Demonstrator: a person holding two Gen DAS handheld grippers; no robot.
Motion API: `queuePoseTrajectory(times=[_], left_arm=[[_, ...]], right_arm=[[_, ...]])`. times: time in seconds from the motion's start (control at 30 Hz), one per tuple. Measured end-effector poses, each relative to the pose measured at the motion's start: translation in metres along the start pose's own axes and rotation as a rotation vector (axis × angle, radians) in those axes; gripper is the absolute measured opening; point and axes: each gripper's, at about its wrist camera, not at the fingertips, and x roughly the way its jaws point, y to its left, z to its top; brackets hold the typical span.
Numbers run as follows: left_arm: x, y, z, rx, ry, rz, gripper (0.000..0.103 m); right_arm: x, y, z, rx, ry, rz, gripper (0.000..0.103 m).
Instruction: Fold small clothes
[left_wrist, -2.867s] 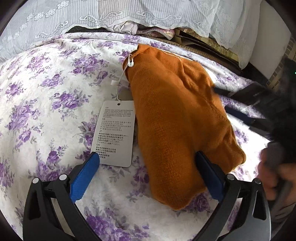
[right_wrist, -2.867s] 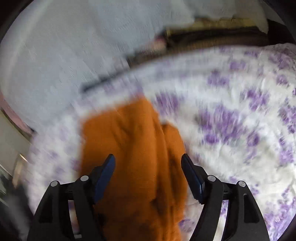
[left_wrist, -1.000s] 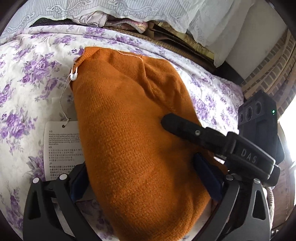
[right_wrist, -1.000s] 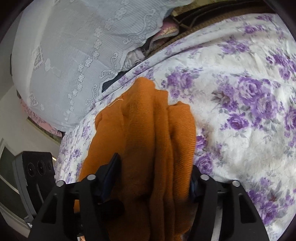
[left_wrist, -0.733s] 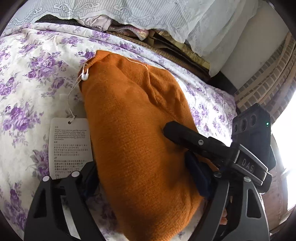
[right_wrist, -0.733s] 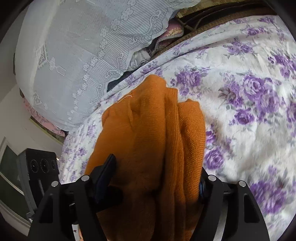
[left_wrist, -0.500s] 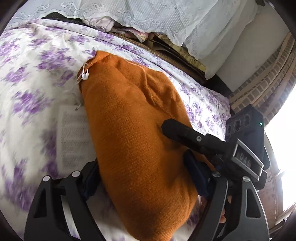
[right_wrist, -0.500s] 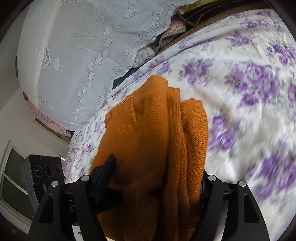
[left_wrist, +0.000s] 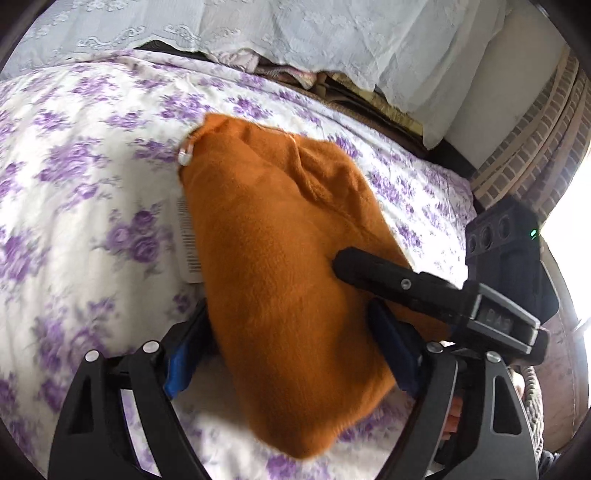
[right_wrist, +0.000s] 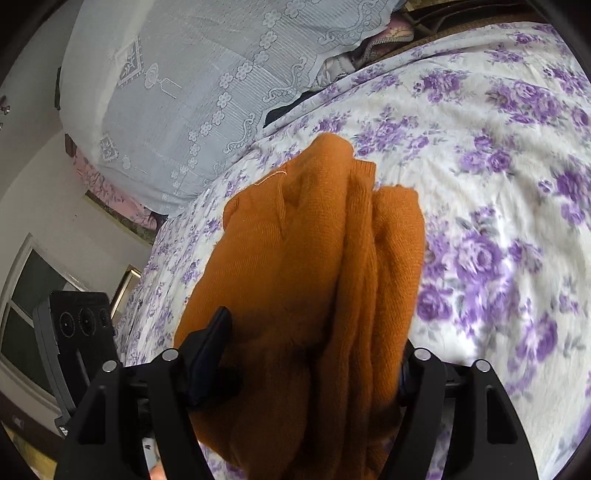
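A folded orange knit garment is held between both grippers above the floral bedspread. My left gripper is shut on its near end; the blue pads press the bundle from both sides. My right gripper is shut on the same garment from the opposite side, and one of its black fingers lies on top of the cloth in the left wrist view. A white paper tag peeks out under the garment's left edge, hung from a small white pin.
A white lace cover drapes over piled things at the bed's far edge. A brick wall stands at the right. The left gripper's black camera block sits close at the right wrist view's left.
Both grippers closed on the folded garment and lifted it. The bundle has swung over the paper tag, which now mostly hides beneath it. The bedspread blurs from the motion.
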Motion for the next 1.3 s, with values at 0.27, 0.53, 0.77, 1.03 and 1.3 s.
queuePoseTrajectory(times=[0.27,0.53,0.77,1.03,1.3], left_arm=[[0.001,0.025,0.004,-0.101,0.003,0.03,0.091],[0.009,0.005,0.005,0.001,0.013,0.121,0.093],[0.011,-0.006,0.006,0.068,0.01,0.127,0.09],[0.012,-0.016,0.004,0.123,0.0,0.12,0.077],[0.01,-0.018,0.004,0.132,-0.006,0.13,0.076]], right_arm=[[0.0,-0.004,0.0,0.002,0.0,0.009,0.073],[0.003,-0.001,0.0,-0.013,0.002,-0.009,0.074],[0.005,0.001,0.001,-0.021,0.004,-0.013,0.076],[0.006,0.002,0.001,-0.023,0.004,-0.015,0.076],[0.005,0.001,0.002,-0.012,-0.003,-0.007,0.076]])
